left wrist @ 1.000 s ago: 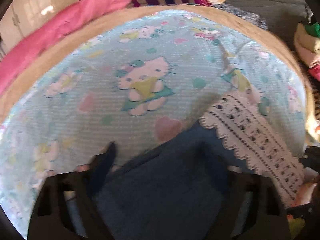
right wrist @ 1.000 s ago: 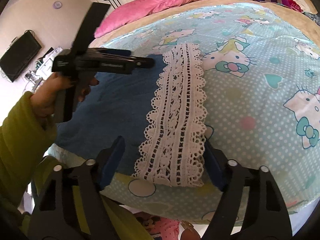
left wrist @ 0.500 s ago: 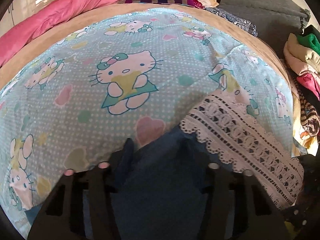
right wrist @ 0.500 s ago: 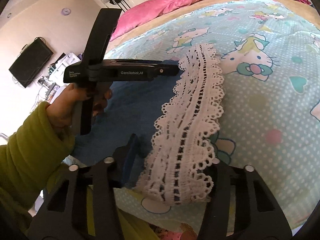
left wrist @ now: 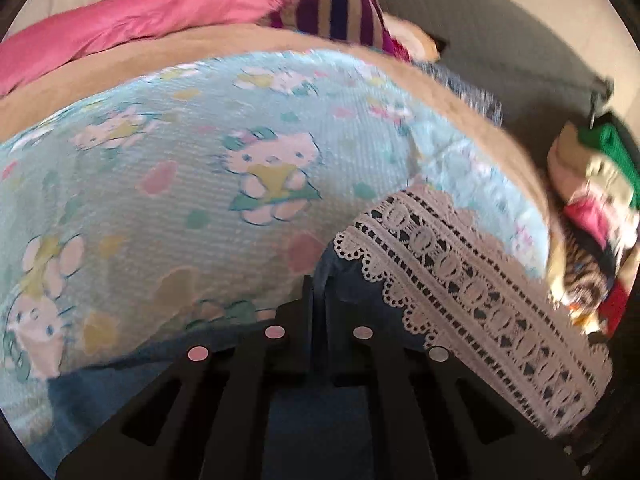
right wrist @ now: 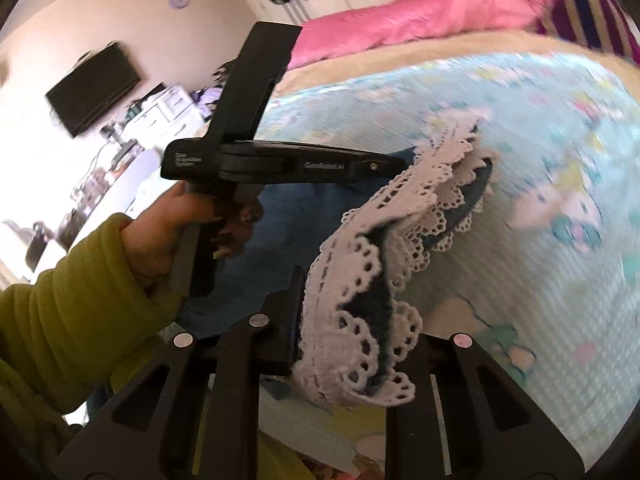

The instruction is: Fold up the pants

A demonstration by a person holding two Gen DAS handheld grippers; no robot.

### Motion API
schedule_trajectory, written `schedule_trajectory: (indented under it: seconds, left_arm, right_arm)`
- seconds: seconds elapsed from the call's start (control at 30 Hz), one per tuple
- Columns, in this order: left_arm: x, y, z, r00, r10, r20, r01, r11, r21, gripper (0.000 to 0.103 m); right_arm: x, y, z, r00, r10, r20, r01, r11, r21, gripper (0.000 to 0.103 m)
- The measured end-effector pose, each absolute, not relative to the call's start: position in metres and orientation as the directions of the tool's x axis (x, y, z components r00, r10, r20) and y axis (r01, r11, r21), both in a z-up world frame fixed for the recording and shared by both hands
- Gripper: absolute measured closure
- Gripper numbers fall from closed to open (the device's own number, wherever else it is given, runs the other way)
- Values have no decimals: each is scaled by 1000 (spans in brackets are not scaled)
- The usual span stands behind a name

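Left gripper (left wrist: 318, 300), lower centre of the left wrist view: jaws pinched nearly together on a fold of the dark blue denim pants with white lace hem trim (left wrist: 352, 280). The lace band (left wrist: 472, 280) runs from mid-frame down to lower right, lying over the light blue cartoon-cat bedsheet (left wrist: 200, 168).

Right gripper (right wrist: 344, 332), lower centre of the right wrist view: jaws clamped on the bunched lace edge, raised off the sheet (right wrist: 540, 240); denim shows inside the folds. Frame is motion-blurred.

The left gripper's black body (right wrist: 280, 164) sits centre-left in the right wrist view, held by a hand in a green sleeve (right wrist: 80, 300). Pink duvet (left wrist: 140, 20) across the top; clothes pile (left wrist: 592, 208) at the right edge of the left wrist view.
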State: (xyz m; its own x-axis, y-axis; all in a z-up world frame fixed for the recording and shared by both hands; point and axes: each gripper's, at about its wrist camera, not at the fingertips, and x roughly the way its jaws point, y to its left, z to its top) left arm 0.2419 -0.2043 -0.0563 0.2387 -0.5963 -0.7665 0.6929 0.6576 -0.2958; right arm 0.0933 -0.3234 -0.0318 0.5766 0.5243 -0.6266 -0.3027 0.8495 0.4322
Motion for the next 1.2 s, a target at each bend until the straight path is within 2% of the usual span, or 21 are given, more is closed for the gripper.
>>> schedule_trajectory:
  seconds: [0.23, 0.37, 0.43, 0.53, 0.7, 0.8, 0.83, 0.93, 1.07, 1.2]
  left_arm:
    - [246, -127, -40, 314, -643, -698, 590, 709, -387, 99]
    - [253, -72, -49, 382, -603, -700, 460, 781, -423, 98]
    - [256, -44, -48, 412, -614, -673, 397, 786, -474, 96]
    - [254, 9, -48, 489, -614, -619, 274, 782, -560, 79]
    - [237, 69, -53, 556, -622, -551, 164, 732, -661, 73]
    - [226, 89, -58, 563, -656, -502, 126, 669, -732, 59]
    - [224, 92, -59, 564, -658, -500, 119, 663, -739, 54]
    - [220, 89, -65, 544, -656, -524, 108, 673, -732, 53]
    - [215, 81, -69, 494, -692, -527, 124, 656, -745, 37]
    - [211, 80, -76, 466, -683, -562, 90, 669, -738, 34]
  right_arm:
    - [114, -265, -14, 534, 571, -624, -445, 817, 367, 90]
    - [129, -216, -22, 469, 573, -672, -529, 792, 306, 90]
    - [134, -189, -29, 451, 531, -718, -571, 790, 226, 90]
    - [133, -159, -34, 429, 498, -753, -615, 772, 160, 90]
    - [121, -123, -36, 416, 464, -782, -692, 720, 59, 90]
    - [109, -109, -37, 392, 482, -784, -732, 680, 52, 90]
    - [104, -104, -36, 380, 493, -782, -746, 664, 56, 87]
    - [90, -91, -35, 331, 525, -784, -796, 602, 67, 72]
    - [89, -120, -9, 329, 590, -737, -788, 601, 129, 70]
    - [111, -176, 17, 458, 562, -688, -681, 720, 135, 64]
